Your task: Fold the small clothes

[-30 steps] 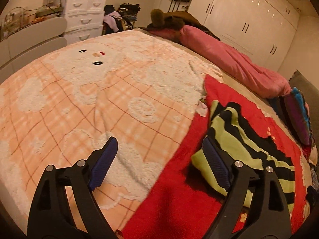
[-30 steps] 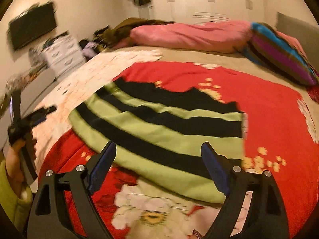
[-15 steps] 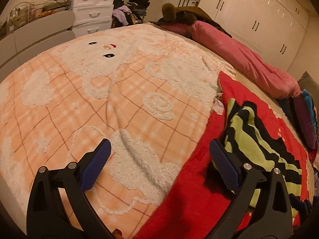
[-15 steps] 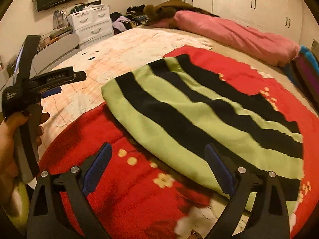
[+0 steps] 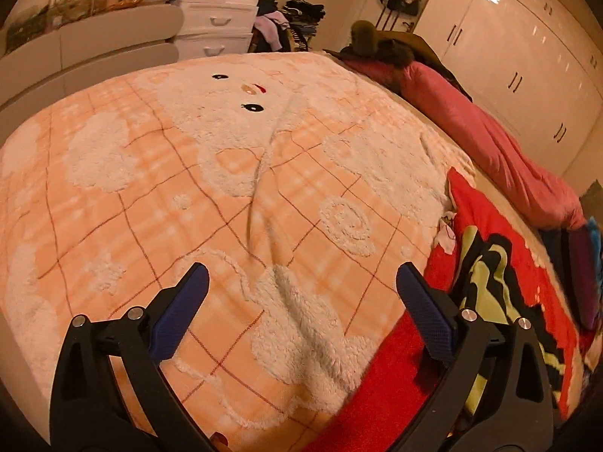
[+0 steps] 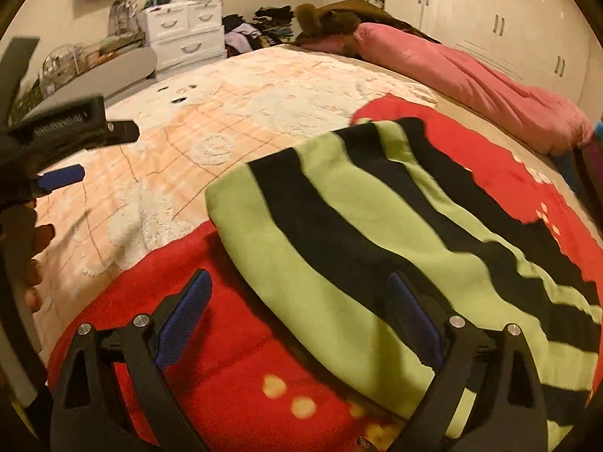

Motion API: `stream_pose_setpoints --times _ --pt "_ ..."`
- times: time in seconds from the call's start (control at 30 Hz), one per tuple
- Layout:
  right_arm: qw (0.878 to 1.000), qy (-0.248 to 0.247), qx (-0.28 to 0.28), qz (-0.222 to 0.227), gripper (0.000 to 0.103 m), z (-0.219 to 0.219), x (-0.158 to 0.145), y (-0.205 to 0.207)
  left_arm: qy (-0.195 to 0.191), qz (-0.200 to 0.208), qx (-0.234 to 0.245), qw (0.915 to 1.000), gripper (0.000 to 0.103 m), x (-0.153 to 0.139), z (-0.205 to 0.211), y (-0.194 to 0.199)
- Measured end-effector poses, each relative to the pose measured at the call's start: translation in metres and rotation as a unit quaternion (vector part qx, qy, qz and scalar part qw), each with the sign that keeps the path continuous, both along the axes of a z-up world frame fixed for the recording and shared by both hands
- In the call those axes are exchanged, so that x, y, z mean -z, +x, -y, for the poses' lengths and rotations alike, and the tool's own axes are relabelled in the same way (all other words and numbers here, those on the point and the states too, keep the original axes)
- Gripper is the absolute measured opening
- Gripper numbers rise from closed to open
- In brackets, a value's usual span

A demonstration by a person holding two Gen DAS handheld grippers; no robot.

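On the bed, striped garment point(image 6: 377, 226) on red blanket point(image 6: 233, 339), peach blanket point(image 5: 226, 207) beside (pink duvet point(image 6: 471, 75) behind), both tools spread, empty.

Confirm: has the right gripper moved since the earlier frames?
Yes. The right gripper swung left along the striped garment to its end beside the peach blanket; its jaws have just been opening, nothing gripped.

Both wrist views look obliquely down, close over the bed. We see the peach blanket point(image 5: 233, 203) leftward, the striped garment point(image 6: 377, 233) rightward; both views share them.
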State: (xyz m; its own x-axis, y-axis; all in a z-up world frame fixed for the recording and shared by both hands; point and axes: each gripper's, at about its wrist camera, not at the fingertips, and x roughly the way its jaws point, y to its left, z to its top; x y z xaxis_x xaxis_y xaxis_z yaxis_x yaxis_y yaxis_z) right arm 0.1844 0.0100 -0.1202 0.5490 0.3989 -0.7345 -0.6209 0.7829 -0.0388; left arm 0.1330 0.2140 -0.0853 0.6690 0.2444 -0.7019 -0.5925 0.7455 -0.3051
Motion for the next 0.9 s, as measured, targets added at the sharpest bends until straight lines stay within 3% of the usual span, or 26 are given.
stream_pose_setpoints --times 0.1,0.2,0.27,0.33,0.43,0.5,0.57,0.63,0.7,0.77,0.87,0.9 --pt "1.000 -0.019 -0.021 0.014 0.091 -0.021 0.009 0.001 -0.004 0.000 0.000 1.0000 0.093 0.001 -0.001 0.001" --pt "0.998 -0.047 -0.024 0.034 0.076 -0.032 0.018 0.004 -0.009 0.000 0.010 0.9999 0.093 0.003 0.002 0.004" --pt "0.996 -0.073 -0.014 0.054 0.047 -0.034 0.024 0.010 -0.010 -0.002 0.020 0.9998 0.093 0.005 0.004 0.007" --pt "0.997 -0.051 -0.016 0.050 0.013 -0.024 0.021 0.016 -0.012 -0.006 0.029 0.9995 0.093 0.006 0.007 0.010" --pt "0.999 0.000 -0.006 0.039 0.008 0.002 0.005 0.020 -0.056 -0.013 0.047 0.9972 0.093 0.010 0.005 0.024" --pt "0.999 0.040 -0.012 0.033 0.007 0.016 -0.002 0.019 -0.112 0.011 0.074 0.9910 0.093 0.009 0.006 0.040" --pt "0.997 0.066 -0.015 0.034 0.007 0.030 -0.008 0.017 -0.122 0.009 0.107 0.9867 0.093 0.005 0.013 0.059" --pt "0.996 0.080 -0.020 0.036 0.007 0.037 -0.012 0.017 -0.142 0.007 0.172 0.9747 0.093 0.001 0.026 0.091" --pt "0.996 0.076 -0.027 0.041 0.007 0.038 -0.012 0.017 -0.212 -0.002 0.221 0.9520 0.093 0.010 0.032 0.126" --pt "0.996 0.077 -0.031 0.040 0.007 0.039 -0.011 0.015 -0.210 -0.042 0.253 0.9435 0.093 0.015 0.043 0.158" --pt "0.996 0.077 -0.035 0.041 0.007 0.039 -0.010 0.012 -0.248 -0.076 0.291 0.9209 0.093 0.030 0.058 0.188" --pt "0.996 0.078 -0.034 0.039 0.007 0.039 -0.010 0.011 -0.250 -0.081 0.297 0.9180 0.093 0.032 0.060 0.194"
